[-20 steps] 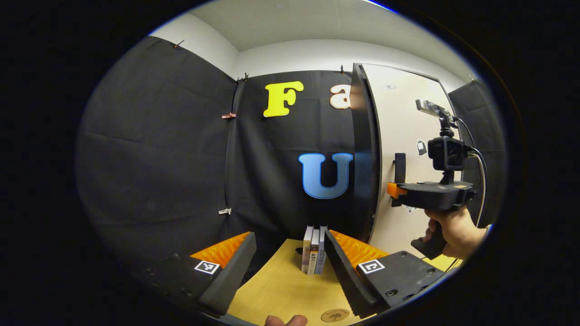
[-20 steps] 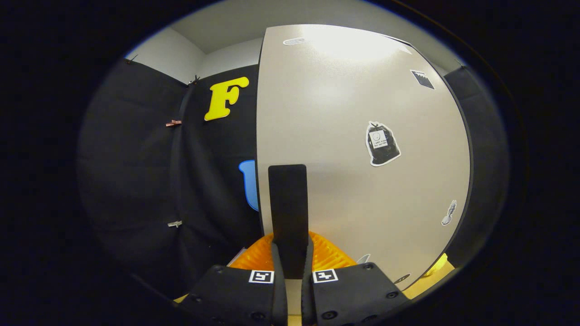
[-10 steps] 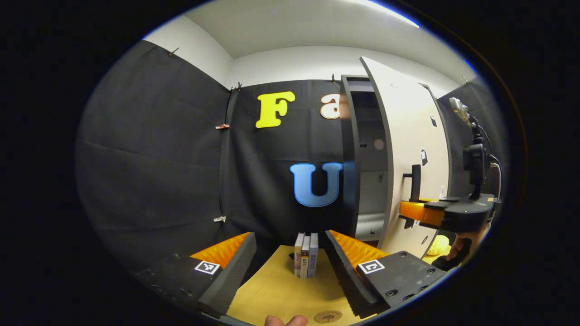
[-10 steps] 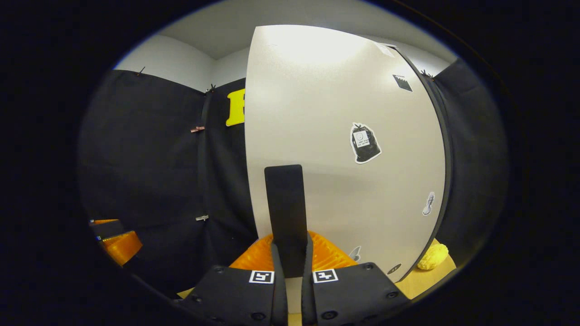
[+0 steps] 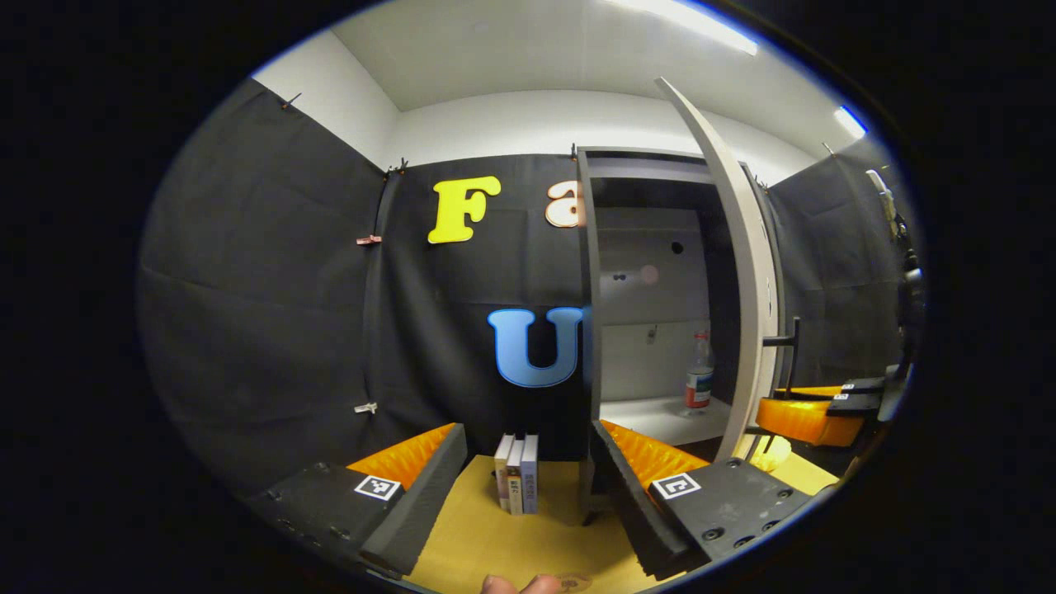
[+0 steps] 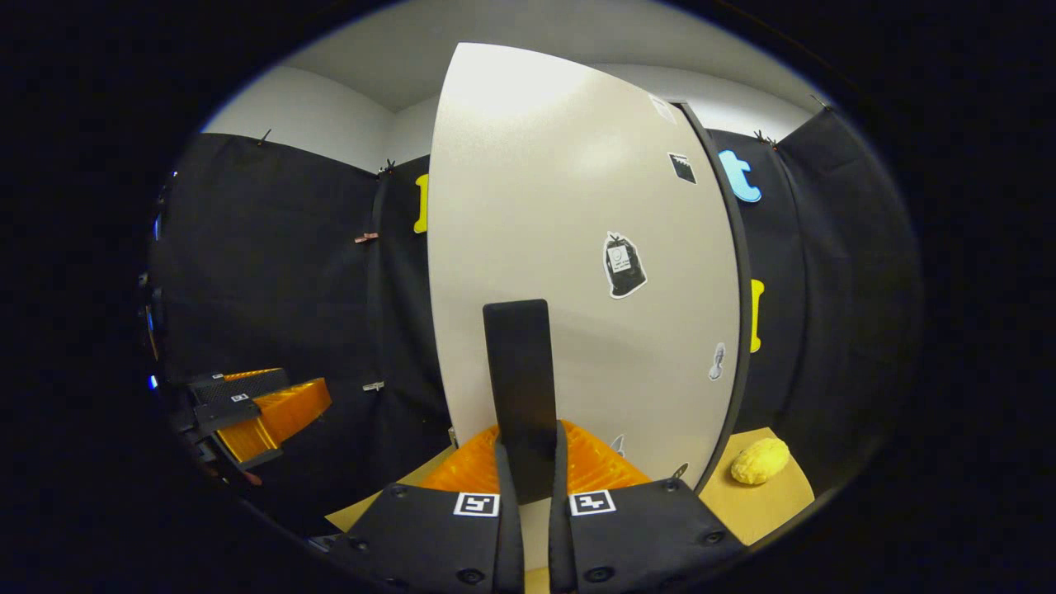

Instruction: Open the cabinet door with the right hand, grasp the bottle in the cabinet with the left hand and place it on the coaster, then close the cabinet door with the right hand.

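In the left gripper view the left gripper (image 5: pixel 528 483) is held wide and empty while the bottle (image 5: pixel 700 373) is seen upright on the cabinet (image 5: pixel 652 289) shelf, and in the right gripper view the right gripper (image 6: pixel 528 495) is clamped on the door handle (image 6: pixel 520 388), so the door (image 6: pixel 577 272) is best drawn fully clear first.

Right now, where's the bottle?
In the left gripper view the bottle stands upright on the white shelf inside the open cabinet, right of centre, just left of the swung-out cabinet door.
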Demonstrator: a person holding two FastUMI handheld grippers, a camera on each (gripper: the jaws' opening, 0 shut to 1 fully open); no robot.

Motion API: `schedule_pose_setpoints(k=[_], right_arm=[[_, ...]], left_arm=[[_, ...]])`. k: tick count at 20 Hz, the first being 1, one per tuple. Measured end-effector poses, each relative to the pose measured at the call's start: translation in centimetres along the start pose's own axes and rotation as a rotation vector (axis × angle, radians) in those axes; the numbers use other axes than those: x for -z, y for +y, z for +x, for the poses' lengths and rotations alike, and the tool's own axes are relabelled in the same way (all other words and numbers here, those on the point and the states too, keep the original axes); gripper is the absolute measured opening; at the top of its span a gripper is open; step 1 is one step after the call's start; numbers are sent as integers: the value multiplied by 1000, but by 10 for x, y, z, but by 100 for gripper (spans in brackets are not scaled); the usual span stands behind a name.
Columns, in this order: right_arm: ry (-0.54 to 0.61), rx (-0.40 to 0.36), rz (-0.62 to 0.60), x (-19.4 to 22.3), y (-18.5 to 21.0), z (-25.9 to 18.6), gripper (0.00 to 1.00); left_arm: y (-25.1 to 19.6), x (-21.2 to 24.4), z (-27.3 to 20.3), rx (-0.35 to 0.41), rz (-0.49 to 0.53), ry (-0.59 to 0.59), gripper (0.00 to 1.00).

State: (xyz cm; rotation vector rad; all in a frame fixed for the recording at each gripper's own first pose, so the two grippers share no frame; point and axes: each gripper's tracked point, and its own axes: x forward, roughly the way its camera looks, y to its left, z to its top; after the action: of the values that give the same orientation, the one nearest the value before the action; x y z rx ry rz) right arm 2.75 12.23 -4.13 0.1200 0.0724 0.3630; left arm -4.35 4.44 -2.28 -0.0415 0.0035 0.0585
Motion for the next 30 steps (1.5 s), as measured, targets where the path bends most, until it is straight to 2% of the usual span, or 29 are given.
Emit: schedule_pose_setpoints(k=[14,18,26,30], right_arm=[[-8,209,-45,-10,-86,-74,14],[-20,241,-34,-15,-102,-100,14],[-36,335,-38,-23,-145,-115,14],[-44,381,-25,-25,-165,-122,10]], left_arm=[[-92,-3,20,139,-31,-8,95],[-115,-5,28,168,-44,-8,95],[-156,-8,45,218,-32,-12,95],[-176,-10,51,241,-30,-18,95]])
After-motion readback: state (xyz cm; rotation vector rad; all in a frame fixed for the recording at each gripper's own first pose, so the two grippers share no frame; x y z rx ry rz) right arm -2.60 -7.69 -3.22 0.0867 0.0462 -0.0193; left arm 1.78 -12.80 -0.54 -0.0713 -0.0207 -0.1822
